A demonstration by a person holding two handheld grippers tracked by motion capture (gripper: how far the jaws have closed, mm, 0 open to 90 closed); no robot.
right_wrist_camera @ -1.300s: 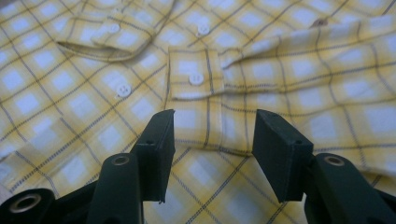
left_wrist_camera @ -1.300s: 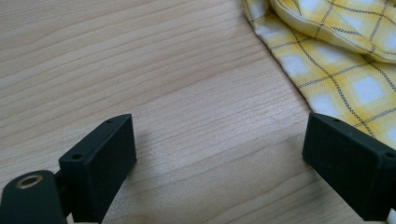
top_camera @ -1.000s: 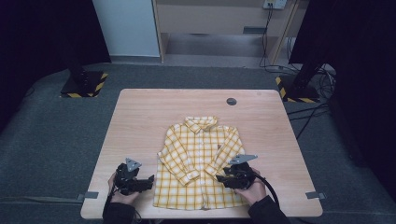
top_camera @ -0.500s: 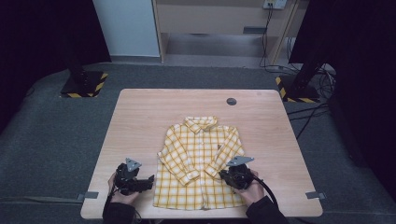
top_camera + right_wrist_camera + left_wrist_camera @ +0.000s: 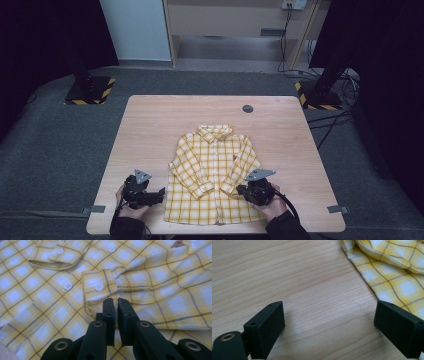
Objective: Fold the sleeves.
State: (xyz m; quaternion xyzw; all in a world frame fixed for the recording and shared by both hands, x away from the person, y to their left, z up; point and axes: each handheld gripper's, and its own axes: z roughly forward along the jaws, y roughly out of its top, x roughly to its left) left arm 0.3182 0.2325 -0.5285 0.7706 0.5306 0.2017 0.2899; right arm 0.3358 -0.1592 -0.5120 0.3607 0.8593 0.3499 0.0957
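From above, the yellow checked shirt [image 5: 212, 175] lies flat, buttoned, mid-bench [image 5: 150, 130], a gripper at each lower side. Left gripper [image 5: 329, 322] view: jaws wide apart over bare wood, shirt hem by the right-hand jaw, nothing held. Right gripper [image 5: 115, 305] view: jaws have just closed, nipping fabric beside the sleeve cuff [image 5: 97, 287].

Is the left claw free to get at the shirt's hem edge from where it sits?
Probably yes: left claw is open over bare table, with the yellow plaid shirt just beside one jaw.

bare table [image 5: 160, 130] beyond shirt [image 5: 212, 170], unobstructed
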